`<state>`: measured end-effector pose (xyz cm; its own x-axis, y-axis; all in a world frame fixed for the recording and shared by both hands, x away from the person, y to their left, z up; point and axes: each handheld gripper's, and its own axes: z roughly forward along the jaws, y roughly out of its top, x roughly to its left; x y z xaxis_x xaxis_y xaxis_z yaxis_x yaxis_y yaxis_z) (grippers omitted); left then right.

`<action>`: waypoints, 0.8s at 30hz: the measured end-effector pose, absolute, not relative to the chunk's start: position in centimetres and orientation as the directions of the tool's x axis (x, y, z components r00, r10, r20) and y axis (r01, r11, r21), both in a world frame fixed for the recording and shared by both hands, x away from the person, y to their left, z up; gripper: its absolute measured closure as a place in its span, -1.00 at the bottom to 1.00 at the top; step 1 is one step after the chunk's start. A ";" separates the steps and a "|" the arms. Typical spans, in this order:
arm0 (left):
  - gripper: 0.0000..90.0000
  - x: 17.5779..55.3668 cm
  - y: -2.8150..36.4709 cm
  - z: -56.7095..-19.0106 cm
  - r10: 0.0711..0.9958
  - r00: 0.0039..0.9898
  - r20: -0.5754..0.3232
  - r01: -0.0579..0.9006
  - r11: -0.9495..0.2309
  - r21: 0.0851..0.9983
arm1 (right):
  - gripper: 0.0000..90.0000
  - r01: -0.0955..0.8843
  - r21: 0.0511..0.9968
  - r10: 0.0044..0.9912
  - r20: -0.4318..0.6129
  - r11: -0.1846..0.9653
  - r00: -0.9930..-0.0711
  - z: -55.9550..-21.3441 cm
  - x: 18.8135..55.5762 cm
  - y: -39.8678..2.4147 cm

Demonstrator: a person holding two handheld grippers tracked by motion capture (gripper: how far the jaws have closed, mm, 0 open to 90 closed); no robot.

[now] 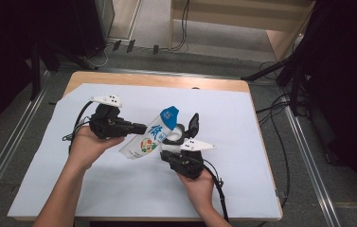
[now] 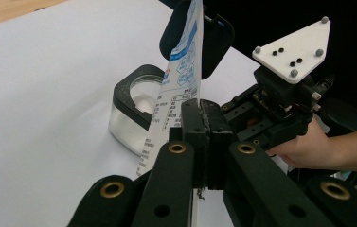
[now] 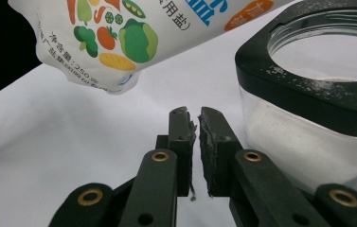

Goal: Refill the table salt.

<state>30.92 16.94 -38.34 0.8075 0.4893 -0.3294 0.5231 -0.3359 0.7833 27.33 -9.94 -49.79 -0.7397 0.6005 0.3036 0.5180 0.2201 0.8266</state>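
Black left fingers (image 2: 208, 124) pinch salt bag (image 2: 178, 85); right gripper (image 3: 194, 124) empty.

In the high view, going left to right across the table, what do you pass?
Left black tool with its grey three-cornered plate, shut on the bag → white salt bag with vegetable pictures and a blue top → clear square jar with a black rim and open lid → right black tool's grey plate.

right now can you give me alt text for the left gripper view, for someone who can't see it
The left gripper pinches the edge of a white and blue printed bag, held upright above a clear jar with a black open rim on a white sheet. Beyond, a hand holds the right gripper.
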 end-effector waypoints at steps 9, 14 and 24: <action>1.00 30.8 16.1 -38.3 0.476 0.816 -0.329 0.515 -0.340 0.787 | 0.87 0.514 0.833 0.601 0.307 0.205 -0.738 -49.7 27.7 -9.0; 1.00 30.8 15.9 -38.3 0.472 0.816 -0.335 0.518 -0.339 0.785 | 0.86 0.505 0.841 0.609 0.299 0.197 -0.735 -49.5 27.9 -8.4; 1.00 30.8 16.1 -38.4 0.462 0.818 -0.342 0.521 -0.343 0.782 | 0.86 0.505 0.849 0.631 0.308 0.155 -0.712 -49.1 28.6 -8.5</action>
